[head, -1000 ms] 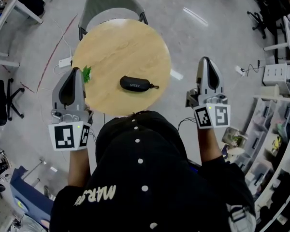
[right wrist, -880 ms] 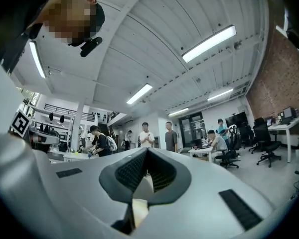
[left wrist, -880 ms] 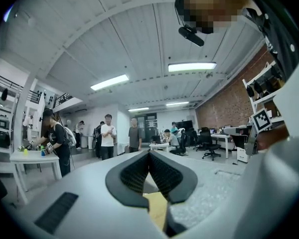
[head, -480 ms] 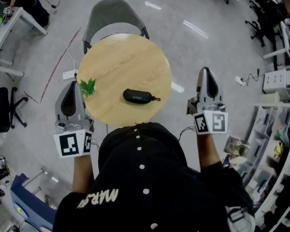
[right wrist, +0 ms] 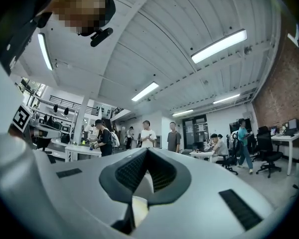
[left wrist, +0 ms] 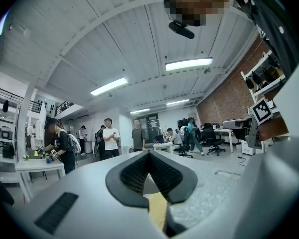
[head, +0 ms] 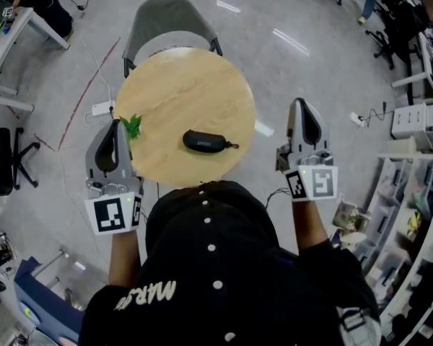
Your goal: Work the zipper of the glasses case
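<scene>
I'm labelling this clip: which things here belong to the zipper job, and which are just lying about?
Job: black glasses case; left gripper and right gripper, both shut, empty.
Lying about: green leafy sprig; grey chair.

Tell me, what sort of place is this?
Probably a shared open-plan office or lab: black swivel office chairs, white desks and long ceiling strip lights.
</scene>
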